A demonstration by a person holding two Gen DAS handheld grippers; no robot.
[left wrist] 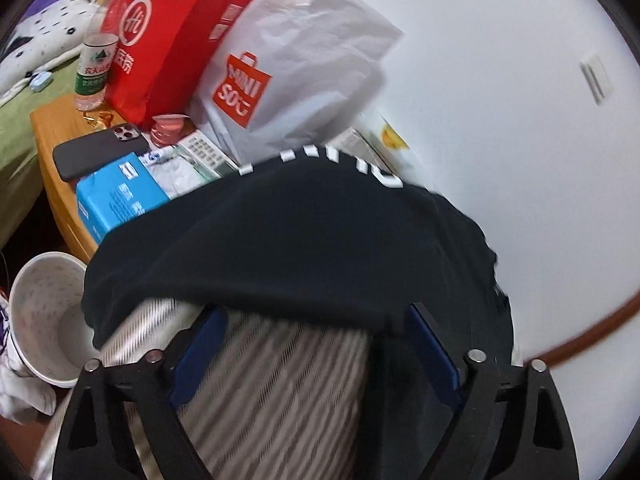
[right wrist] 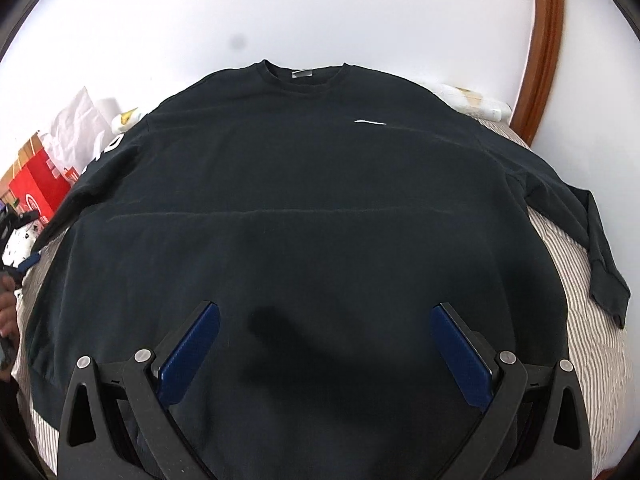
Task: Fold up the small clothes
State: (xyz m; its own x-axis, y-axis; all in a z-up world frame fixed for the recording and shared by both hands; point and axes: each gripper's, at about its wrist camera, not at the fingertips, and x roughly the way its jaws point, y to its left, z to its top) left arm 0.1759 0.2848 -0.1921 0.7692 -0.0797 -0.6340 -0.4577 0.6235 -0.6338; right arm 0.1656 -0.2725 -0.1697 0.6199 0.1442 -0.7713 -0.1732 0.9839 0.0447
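A black long-sleeved shirt (right wrist: pixel 304 184) lies spread flat, front up, on a grey-striped bed sheet (right wrist: pixel 592 344), collar at the far side. My right gripper (right wrist: pixel 324 312) hovers open over the shirt's lower body, nothing between its blue pads. In the left wrist view the shirt's sleeve (left wrist: pixel 288 240), with white lettering (left wrist: pixel 384 176), drapes across the sheet (left wrist: pixel 272 380). My left gripper (left wrist: pixel 316 312) stands open at the sleeve's near edge, the hem lying across its fingertips, the pads apart and not pressing. That gripper's blue pad (right wrist: pixel 30 261) also shows at the left edge of the right wrist view.
A wooden nightstand (left wrist: pixel 52 128) beside the bed carries a red paper bag (left wrist: pixel 168 40), a white shopping bag (left wrist: pixel 296 72), a water bottle (left wrist: pixel 94 68), a phone (left wrist: pixel 100 152) and a blue box (left wrist: pixel 120 200). A white bin (left wrist: pixel 44 312) stands below. A curved wooden headboard rim (right wrist: pixel 548 40) runs along the white wall.
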